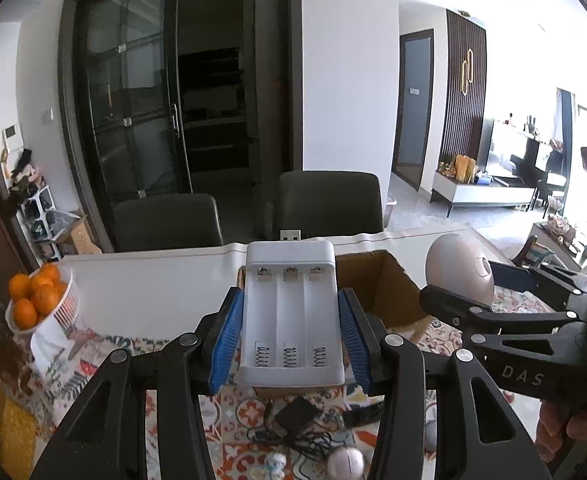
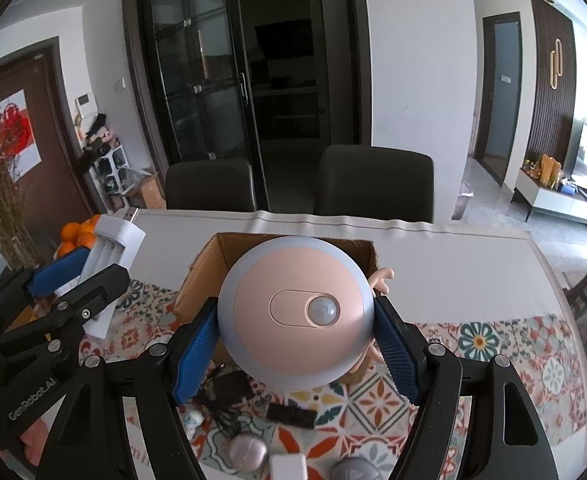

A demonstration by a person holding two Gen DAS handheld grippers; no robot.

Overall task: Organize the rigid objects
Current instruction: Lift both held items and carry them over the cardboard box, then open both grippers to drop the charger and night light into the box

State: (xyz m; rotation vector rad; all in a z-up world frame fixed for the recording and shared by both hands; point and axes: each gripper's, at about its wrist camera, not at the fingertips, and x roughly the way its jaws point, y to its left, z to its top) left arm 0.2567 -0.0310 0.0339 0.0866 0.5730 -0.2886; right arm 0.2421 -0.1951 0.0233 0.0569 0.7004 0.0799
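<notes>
My left gripper is shut on a white USB battery charger with three empty slots, held above the patterned table in front of an open cardboard box. My right gripper is shut on a round pink and grey sensor light, held over the same box. The light also shows in the left wrist view, and the charger in the right wrist view at left.
Below on the patterned cloth lie a black adapter with cable, a small pink round case, a white block and a small figurine. A basket of oranges stands at left. Two dark chairs stand behind the table.
</notes>
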